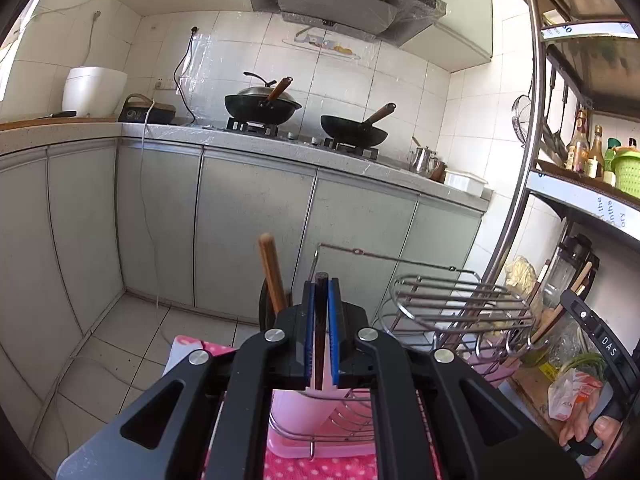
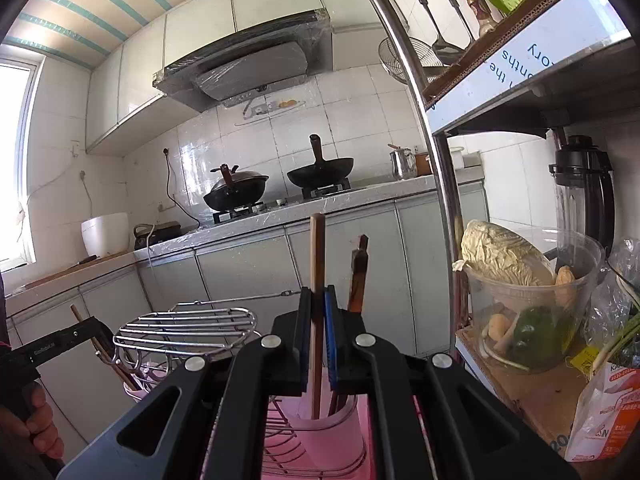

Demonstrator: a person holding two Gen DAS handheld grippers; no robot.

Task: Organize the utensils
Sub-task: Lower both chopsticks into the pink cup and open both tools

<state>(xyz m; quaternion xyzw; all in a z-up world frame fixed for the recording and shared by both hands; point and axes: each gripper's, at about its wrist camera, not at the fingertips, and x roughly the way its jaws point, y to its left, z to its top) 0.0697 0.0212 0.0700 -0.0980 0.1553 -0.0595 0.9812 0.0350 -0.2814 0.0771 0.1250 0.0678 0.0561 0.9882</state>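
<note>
We hold a dark chopstick [image 1: 320,332] clamped upright in the left claw [image 1: 321,300] and a light wooden chopstick [image 2: 317,280] in the right claw [image 2: 318,308], both over the pink holder [image 2: 332,432]. We judge both are partly in, with release left.

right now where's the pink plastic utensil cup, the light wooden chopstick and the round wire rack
pink plastic utensil cup [image 2: 340,436]: right wrist view, front wall below the rim
light wooden chopstick [image 2: 317,256]: right wrist view, shaft above the gripper
round wire rack [image 1: 460,300]: left wrist view, top bars
</note>
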